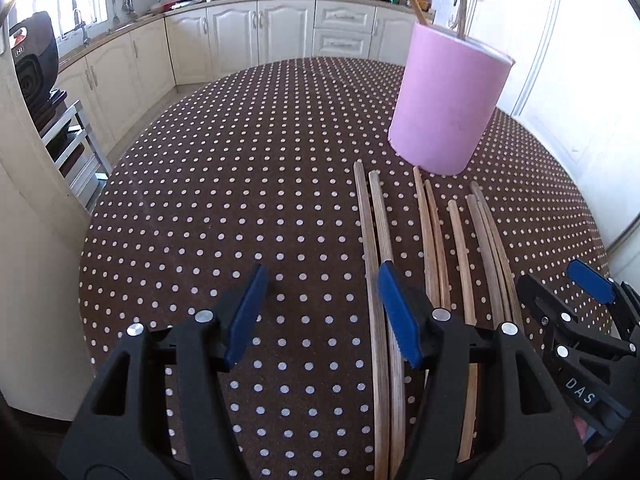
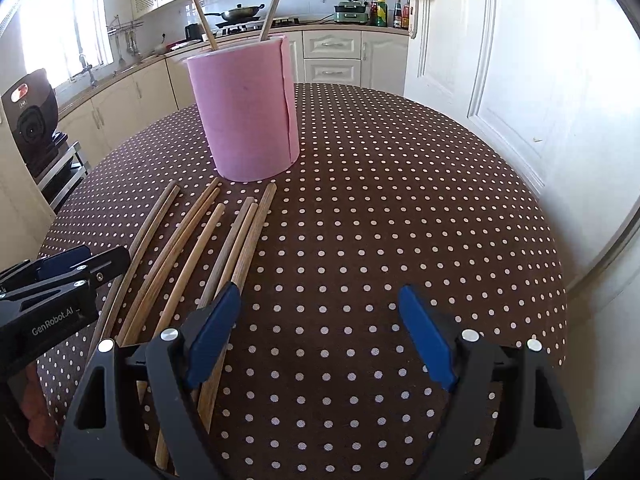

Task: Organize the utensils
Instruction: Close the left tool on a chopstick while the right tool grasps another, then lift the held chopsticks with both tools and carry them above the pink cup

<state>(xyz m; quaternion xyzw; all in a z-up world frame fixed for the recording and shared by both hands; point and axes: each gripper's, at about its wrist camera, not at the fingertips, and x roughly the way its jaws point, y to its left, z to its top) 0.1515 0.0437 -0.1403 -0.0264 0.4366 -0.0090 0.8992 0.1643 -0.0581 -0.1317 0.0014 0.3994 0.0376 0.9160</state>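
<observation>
The left gripper (image 1: 322, 312), black-framed with blue pads, points steeply down over the brown white-dotted tablecloth (image 1: 240, 200). Its jaws stand apart with nothing clamped; only dotted cloth shows between them. Its right-hand pad (image 1: 396, 316) hangs over the leftmost pair of wooden sticks, though whether it touches them cannot be told.

The right gripper (image 2: 320, 332), of the same make, is also tilted downward, and its jaws stand wide apart over bare cloth, holding nothing. Its left-hand pad (image 2: 212, 336) overlaps the nearest stick in the right wrist view. The two tools sit just beside each other, each showing at the edge of the other's camera.

The loose wooden chopsticks (image 1: 436, 248), light brown and slender, lie flat on the cloth in a rough row, roughly parallel, their far tips pointing toward the pink cylindrical holder (image 1: 448, 104). Some lie touching in pairs, one lies alone. The holder stands upright on the table just beyond the tips, and two more chopsticks (image 2: 240, 4) lean inside it, crossing outward above its rim.

The table's curved edge falls away to the left toward cream kitchen cabinets (image 1: 240, 36) and to the right toward a white panelled door (image 2: 500, 80). Wide stretches of cloth lie open left of the sticks and right of the holder.
</observation>
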